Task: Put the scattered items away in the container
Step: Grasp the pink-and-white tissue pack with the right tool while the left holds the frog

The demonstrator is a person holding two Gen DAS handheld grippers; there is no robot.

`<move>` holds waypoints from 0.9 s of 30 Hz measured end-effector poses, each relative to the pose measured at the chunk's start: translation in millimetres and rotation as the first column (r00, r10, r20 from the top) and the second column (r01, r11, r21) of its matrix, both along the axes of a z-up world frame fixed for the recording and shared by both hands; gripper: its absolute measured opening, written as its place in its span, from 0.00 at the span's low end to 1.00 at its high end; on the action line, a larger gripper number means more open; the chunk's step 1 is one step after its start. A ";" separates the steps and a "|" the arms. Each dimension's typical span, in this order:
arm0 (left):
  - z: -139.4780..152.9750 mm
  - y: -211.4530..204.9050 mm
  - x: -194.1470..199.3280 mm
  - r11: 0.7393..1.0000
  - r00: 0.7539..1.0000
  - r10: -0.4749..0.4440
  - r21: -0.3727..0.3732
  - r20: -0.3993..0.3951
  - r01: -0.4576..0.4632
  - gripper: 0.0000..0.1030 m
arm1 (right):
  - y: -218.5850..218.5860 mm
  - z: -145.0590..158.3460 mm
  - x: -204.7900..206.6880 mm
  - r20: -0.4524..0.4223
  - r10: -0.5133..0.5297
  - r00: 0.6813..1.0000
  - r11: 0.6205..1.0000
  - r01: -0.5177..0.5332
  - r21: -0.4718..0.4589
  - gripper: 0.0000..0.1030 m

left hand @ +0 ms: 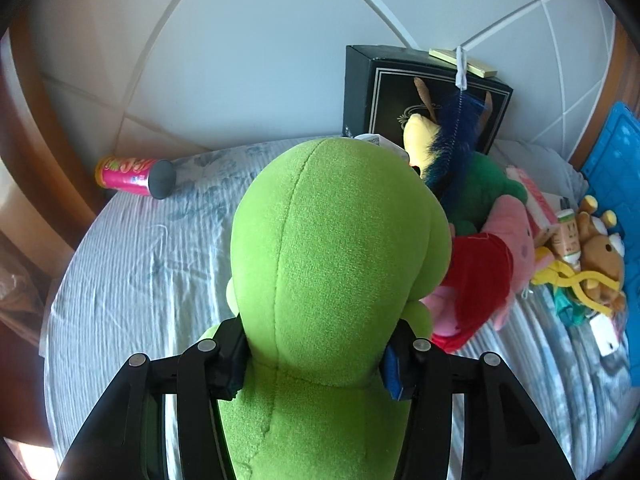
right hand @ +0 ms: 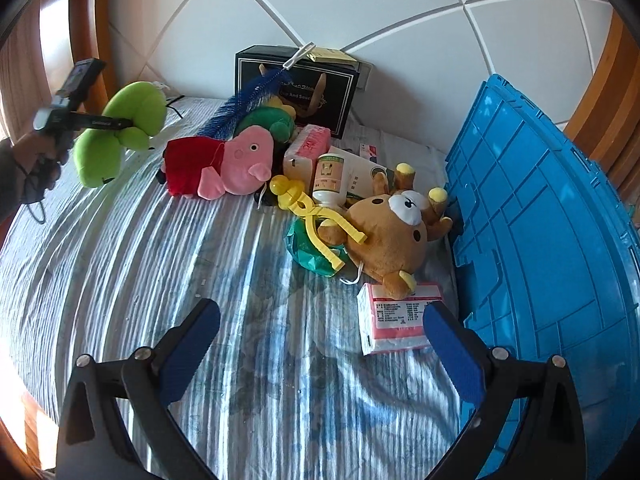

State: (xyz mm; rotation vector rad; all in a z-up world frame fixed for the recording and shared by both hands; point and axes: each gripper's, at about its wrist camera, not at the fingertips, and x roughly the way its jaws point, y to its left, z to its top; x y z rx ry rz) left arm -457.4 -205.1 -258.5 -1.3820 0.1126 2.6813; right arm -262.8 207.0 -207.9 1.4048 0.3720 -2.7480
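My left gripper [left hand: 314,364] is shut on a green plush toy [left hand: 332,248], its pads pressing into the narrow neck, and the toy hangs above the bed. In the right wrist view the same green plush toy [right hand: 120,136] is at far left, held in the left gripper [right hand: 120,123] by a person's hand [right hand: 36,160]. My right gripper [right hand: 320,340] stands open over the bedsheet with nothing between its fingers. A pink tissue pack [right hand: 398,318] lies just inside its right fingertip. The blue container [right hand: 540,240] stands at the right.
A pile lies mid-bed: pink pig plush [right hand: 228,164], brown bear plush [right hand: 390,224], yellow plastic toy [right hand: 316,216], white bottle [right hand: 330,178], blue bottle brush [right hand: 244,108], dark green plush [right hand: 272,120]. A black box [right hand: 296,84] leans on the headboard. A pink can [left hand: 134,176] lies at the far left.
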 end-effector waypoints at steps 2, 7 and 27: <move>11.5 2.4 21.4 1.000 1.000 0.006 0.004 -0.013 -0.006 0.49 | 13.7 -14.8 -11.9 -0.002 -0.024 1.000 1.000 0.024 0.006 1.00; 35.6 6.8 72.7 0.999 0.999 0.043 0.022 -0.025 -0.042 0.49 | 47.0 -51.5 -40.1 0.024 -0.060 0.998 0.997 0.059 0.047 1.00; 39.1 44.3 167.4 0.991 0.989 0.135 -0.022 0.058 -0.134 0.50 | 86.4 -178.6 -89.7 0.163 -0.059 0.985 0.956 0.009 0.292 1.00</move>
